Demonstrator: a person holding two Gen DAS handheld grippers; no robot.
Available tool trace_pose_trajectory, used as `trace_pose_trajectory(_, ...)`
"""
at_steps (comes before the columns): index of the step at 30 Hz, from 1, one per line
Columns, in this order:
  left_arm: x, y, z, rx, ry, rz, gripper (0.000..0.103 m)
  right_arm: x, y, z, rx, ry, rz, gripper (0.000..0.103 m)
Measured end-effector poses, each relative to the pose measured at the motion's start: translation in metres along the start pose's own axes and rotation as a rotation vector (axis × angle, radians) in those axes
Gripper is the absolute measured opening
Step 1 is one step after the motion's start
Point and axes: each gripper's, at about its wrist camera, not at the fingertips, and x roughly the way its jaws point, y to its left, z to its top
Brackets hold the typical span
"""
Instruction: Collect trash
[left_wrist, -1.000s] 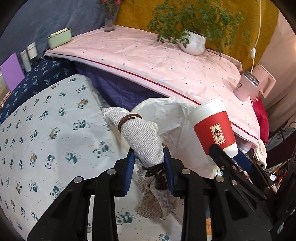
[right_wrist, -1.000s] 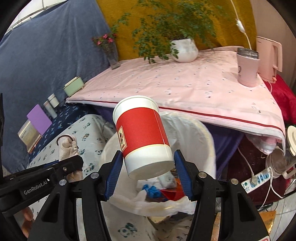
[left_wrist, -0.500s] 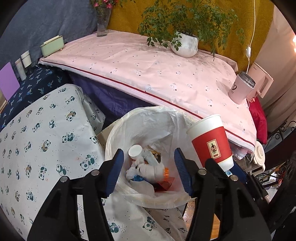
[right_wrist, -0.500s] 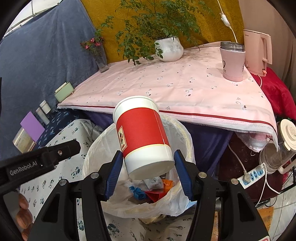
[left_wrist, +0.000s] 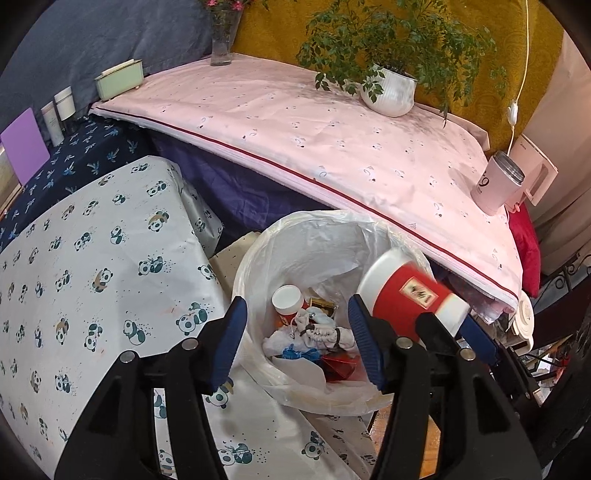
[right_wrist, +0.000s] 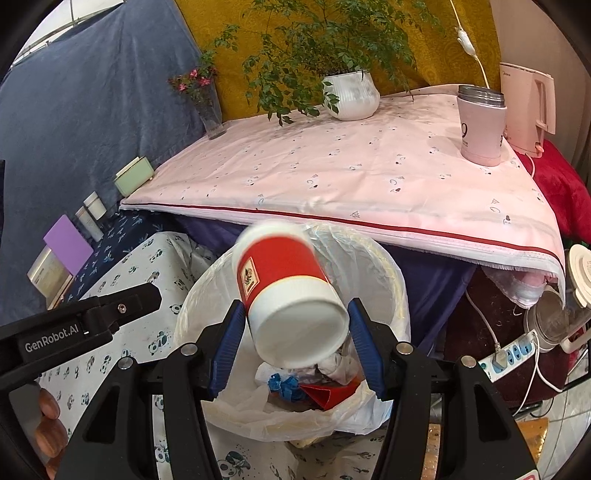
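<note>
The paper cup (right_wrist: 284, 273) you carried was red with a white rim, a white base band and a small square emblem on its side. It lay tilted, mouth toward 11 o'clock and flat white bottom toward the right wrist camera; its upper part was blurred. It hung over the bag-lined bin (right_wrist: 384, 266), whose opening lay at 6 o'clock of the cup.

Your right gripper (right_wrist: 295, 314) pinched that cup: the blue pads sat against both sides of the base band. Your left gripper (left_wrist: 295, 310) stood spread with nothing between its pads; only the bin showed through the gap.

View differences:
- The left wrist view placed the cup at 4 o'clock of the frame, at the bin's right rim. It also showed a second cup (left_wrist: 286, 299) lying inside the bin beside a pale cloth bundle (left_wrist: 325, 328). The right wrist view hid both behind the held cup.
- The right wrist view alone showed the cup's bottom, your fingers (right_wrist: 48, 424) at 8 o'clock and a power strip (right_wrist: 509, 354) at 4 o'clock.
- Both views showed a blue scrap (left_wrist: 299, 352) and a red wrapper (left_wrist: 340, 365) in the bin.

Counts: two grippers, two red cups (one held, one binned), one bin, one potted plant (right_wrist: 351, 96), one flower vase (right_wrist: 208, 107), one pink tumbler (right_wrist: 480, 125), one kettle (right_wrist: 528, 107).
</note>
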Motion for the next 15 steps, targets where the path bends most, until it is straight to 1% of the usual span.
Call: trace_pose_trajectory(15,-0.007,0.025,-0.002,-0.046,-0.012,0.013,0.056,0.001,0.026,0.004,-0.053,-0.001,0.021,0.055)
